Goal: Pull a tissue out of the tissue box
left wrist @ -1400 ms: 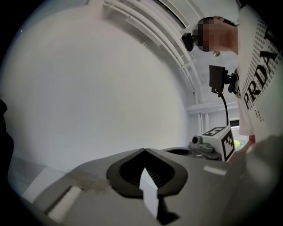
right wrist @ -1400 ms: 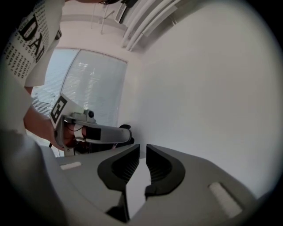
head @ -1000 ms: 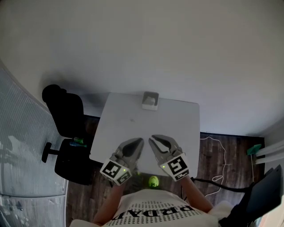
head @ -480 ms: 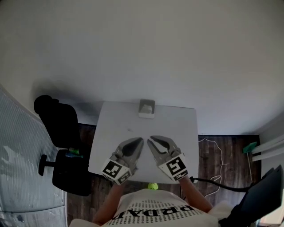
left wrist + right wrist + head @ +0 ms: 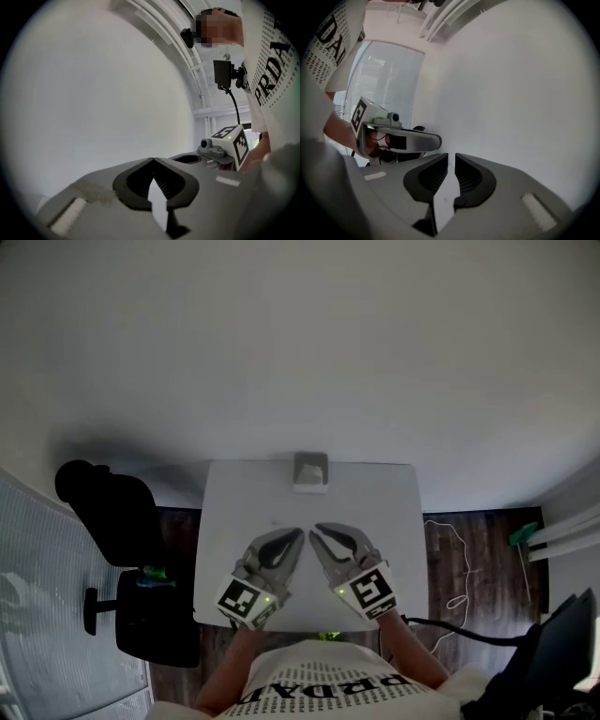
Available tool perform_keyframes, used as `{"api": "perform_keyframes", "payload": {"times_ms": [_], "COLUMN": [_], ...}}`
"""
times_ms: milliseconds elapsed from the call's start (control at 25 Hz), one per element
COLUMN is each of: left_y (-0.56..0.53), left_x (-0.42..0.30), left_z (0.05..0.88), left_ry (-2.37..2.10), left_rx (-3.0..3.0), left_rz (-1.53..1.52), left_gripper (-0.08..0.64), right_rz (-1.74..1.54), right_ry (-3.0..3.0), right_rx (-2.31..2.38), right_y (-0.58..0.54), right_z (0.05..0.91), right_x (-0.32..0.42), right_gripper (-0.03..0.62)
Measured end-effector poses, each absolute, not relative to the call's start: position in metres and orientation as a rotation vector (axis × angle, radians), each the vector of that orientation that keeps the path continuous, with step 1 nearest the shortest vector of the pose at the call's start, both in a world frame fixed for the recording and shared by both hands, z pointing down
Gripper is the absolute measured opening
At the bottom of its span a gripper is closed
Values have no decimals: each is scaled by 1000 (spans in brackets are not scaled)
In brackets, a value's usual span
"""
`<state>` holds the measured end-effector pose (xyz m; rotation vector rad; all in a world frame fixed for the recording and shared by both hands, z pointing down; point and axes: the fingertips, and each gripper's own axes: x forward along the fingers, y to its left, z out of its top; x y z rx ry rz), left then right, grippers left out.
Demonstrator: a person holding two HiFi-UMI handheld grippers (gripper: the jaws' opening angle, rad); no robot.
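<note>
White wall across the upper frame; white counter at centre, on dark wood floor. Black office chair at centre left. Tissue box: upright at the counter's top edge, middle, well apart from both tools. Left tongs: tips together, holding nothing. Right tongs: tips a narrow slit apart, nothing between. Both are over the counter's lower half, side by side.

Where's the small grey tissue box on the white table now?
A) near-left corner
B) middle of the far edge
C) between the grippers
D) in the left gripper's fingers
B: in the head view the small grey tissue box sits midway along the white table's far edge, beyond the left gripper and right gripper.
</note>
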<state>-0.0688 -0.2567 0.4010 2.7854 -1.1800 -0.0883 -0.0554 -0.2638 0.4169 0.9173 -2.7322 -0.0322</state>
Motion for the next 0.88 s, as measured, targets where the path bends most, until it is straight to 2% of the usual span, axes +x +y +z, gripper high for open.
{"api": "perform_keyframes", "payload": {"times_ms": [280,880], "left_y": [-277,-301], "left_x": [-85,-59], "left_z": [416,437], "left_ry": [-1084,-1106], "left_rx": [2799,2797], "left_rz": [-101,-53], "left_gripper": [-8,-8], "right_rz": [14,54], "right_ry": [-2694,-2667], "right_rx": [1002,1006], "right_y": [-287,-321], "right_z": [433,458], "right_x": [-75,-55], "right_gripper": [41,41]}}
